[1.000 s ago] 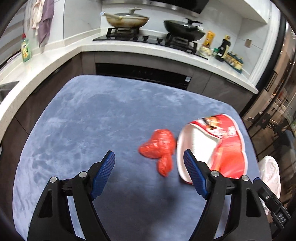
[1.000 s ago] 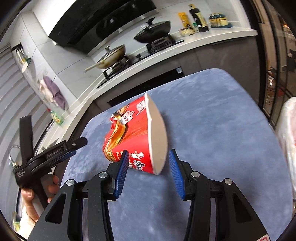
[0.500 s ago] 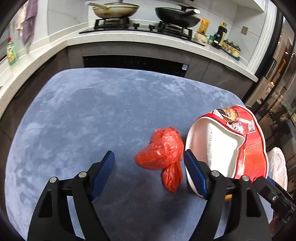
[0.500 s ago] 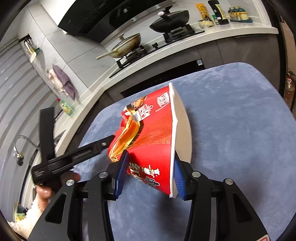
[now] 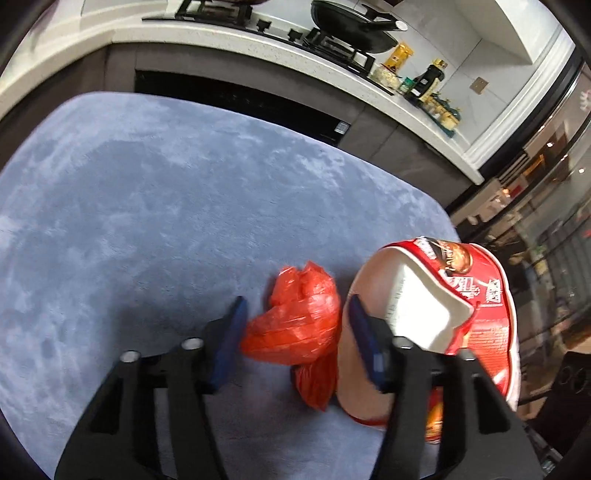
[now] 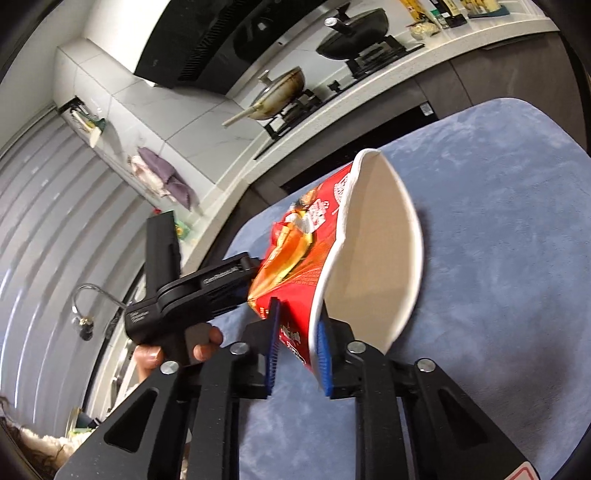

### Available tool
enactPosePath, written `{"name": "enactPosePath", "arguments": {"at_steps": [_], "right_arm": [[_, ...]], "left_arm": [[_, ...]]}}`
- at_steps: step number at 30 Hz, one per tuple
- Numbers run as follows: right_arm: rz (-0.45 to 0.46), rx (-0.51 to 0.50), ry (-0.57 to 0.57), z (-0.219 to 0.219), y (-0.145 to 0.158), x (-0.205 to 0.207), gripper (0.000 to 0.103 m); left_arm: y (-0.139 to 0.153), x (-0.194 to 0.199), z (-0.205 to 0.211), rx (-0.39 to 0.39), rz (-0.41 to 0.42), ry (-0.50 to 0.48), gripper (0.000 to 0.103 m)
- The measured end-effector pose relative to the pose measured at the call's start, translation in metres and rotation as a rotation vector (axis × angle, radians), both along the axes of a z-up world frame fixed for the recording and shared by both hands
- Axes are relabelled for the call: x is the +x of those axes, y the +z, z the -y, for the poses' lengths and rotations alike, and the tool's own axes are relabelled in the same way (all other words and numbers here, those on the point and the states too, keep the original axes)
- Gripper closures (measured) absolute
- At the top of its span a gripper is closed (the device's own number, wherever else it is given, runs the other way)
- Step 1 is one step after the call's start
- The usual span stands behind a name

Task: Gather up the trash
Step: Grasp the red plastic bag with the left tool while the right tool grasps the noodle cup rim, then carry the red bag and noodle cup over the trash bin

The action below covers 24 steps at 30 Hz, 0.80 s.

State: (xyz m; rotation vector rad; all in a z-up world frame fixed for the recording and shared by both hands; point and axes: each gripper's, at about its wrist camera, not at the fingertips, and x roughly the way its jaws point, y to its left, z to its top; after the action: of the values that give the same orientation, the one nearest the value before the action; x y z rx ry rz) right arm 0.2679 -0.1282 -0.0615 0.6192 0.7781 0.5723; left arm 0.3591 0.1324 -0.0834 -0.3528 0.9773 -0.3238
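A crumpled red plastic bag (image 5: 299, 328) lies on the blue-grey tablecloth (image 5: 147, 221). My left gripper (image 5: 295, 339) straddles the bag, its blue pads close on either side; I cannot tell whether they press it. A red paper noodle bowl (image 6: 332, 254) with a white inside is pinched at its rim and wall by my right gripper (image 6: 297, 354), tilted on its side above the table. The bowl also shows in the left wrist view (image 5: 443, 314), just right of the bag. The left gripper's body (image 6: 192, 291) shows in the right wrist view, behind the bowl.
A white kitchen counter (image 5: 258, 40) with a hob, a black wok (image 5: 351, 33) and condiment bottles (image 5: 424, 85) runs behind the table. A tap (image 6: 88, 295) and hanging cloths (image 6: 162, 177) are at the left. The table's right edge drops toward a dark glass wall (image 5: 535, 221).
My left gripper has moved forward and narrowed around the red bag. My right gripper has closed on the bowl and lifted it, tilting it further.
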Motion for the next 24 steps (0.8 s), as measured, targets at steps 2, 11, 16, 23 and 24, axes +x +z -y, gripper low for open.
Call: {"name": "enactPosePath", "arguments": {"at_steps": [2,11,16,23,24], "right_arm": [[0.015,0.008,0.001,-0.001,0.004,-0.005,0.092],[0.023,0.038,-0.119,0.034,0.018,-0.037,0.098],[0.041,0.041,-0.176,0.06,0.028,-0.062,0.098],[0.106,0.059,-0.274,0.106,0.05,-0.097,0.098],[0.114,0.06,-0.288,0.113,0.053,-0.102,0.098]], "left_arm": [[0.001,-0.001,0.002,-0.004,-0.006,-0.013,0.072],[0.018,-0.032,0.031,0.192,0.066,-0.053,0.084],[0.044,-0.064,0.048,0.223,0.123,-0.083,0.084],[0.09,-0.112,0.095,0.255,0.214,-0.169,0.084],[0.096,-0.119,0.105,0.257,0.23,-0.185,0.084]]}}
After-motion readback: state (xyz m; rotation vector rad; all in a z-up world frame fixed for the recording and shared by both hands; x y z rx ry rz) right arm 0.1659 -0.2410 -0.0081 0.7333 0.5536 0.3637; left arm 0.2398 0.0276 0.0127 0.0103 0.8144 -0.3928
